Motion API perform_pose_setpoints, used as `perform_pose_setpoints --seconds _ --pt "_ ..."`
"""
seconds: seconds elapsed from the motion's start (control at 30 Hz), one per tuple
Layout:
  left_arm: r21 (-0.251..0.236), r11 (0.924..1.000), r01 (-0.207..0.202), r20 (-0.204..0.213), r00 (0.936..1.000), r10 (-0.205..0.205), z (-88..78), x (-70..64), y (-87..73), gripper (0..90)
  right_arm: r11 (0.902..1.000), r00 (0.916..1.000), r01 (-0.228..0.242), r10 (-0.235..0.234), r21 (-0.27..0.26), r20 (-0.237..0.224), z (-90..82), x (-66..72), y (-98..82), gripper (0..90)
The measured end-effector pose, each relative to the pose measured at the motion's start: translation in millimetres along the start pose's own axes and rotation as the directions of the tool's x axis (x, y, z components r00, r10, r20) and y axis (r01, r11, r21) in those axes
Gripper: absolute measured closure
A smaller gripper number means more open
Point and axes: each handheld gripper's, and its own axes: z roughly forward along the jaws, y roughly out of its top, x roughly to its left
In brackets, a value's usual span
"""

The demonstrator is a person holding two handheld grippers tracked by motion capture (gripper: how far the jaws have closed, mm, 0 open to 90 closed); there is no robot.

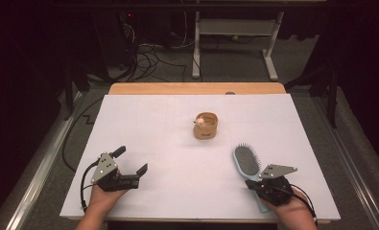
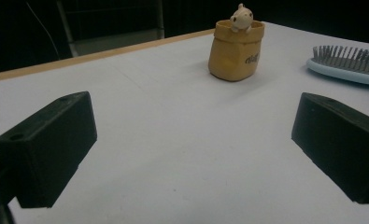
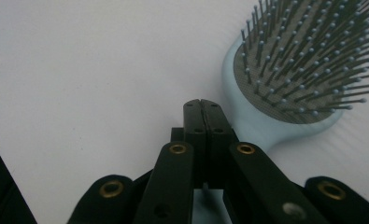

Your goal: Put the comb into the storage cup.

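Note:
A light blue hairbrush (image 1: 246, 160) lies bristles up at the near right of the white sheet, its handle running toward the person. My right gripper (image 1: 249, 182) sits over that handle with its jaws pressed together. In the right gripper view the gripper (image 3: 202, 106) has no gap at its tips, and the brush head (image 3: 303, 70) lies just beyond them to the right. A tan pouch (image 1: 206, 125) with a small toy figure peeking out stands mid-table. My left gripper (image 1: 131, 160) rests at the near left, open and empty. Its own view (image 2: 194, 112) faces the pouch (image 2: 236, 49) and the brush (image 2: 348, 65).
A white sheet (image 1: 168, 143) covers the wooden table, whose bare wood edge (image 1: 196, 88) shows at the far side. Beyond it are cables on the floor and the legs of a desk (image 1: 195, 52). Metal rails run along both sides of the table.

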Motion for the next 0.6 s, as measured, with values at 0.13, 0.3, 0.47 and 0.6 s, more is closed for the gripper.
perform_pose_setpoints --seconds 0.13,0.3,0.47,0.6 --pt "0.022 0.9997 0.006 0.012 0.9999 -0.006 1.5 0.3 -0.3 0.9 1.0 0.9999 -0.01 0.01 0.0 0.006 -2.2 -3.5 -2.3 90.0" --pt "0.03 0.9995 0.002 0.015 0.9999 -0.003 3.1 -0.2 -1.3 1.2 0.9998 0.9995 -0.019 0.019 0.005 0.024 -5.1 -8.5 -4.6 90.0" --pt "0.032 0.9995 0.001 0.013 0.9999 -0.001 4.1 -0.7 -1.7 1.2 0.9999 0.9992 -0.011 0.011 0.011 0.038 -4.6 -9.4 -5.4 90.0" --pt "0.024 0.9997 0.003 0.007 1.0 -0.003 3.2 -0.5 -1.1 0.9 1.0 0.9999 -0.001 0.001 0.0 0.015 -5.7 -6.9 -5.1 90.0"
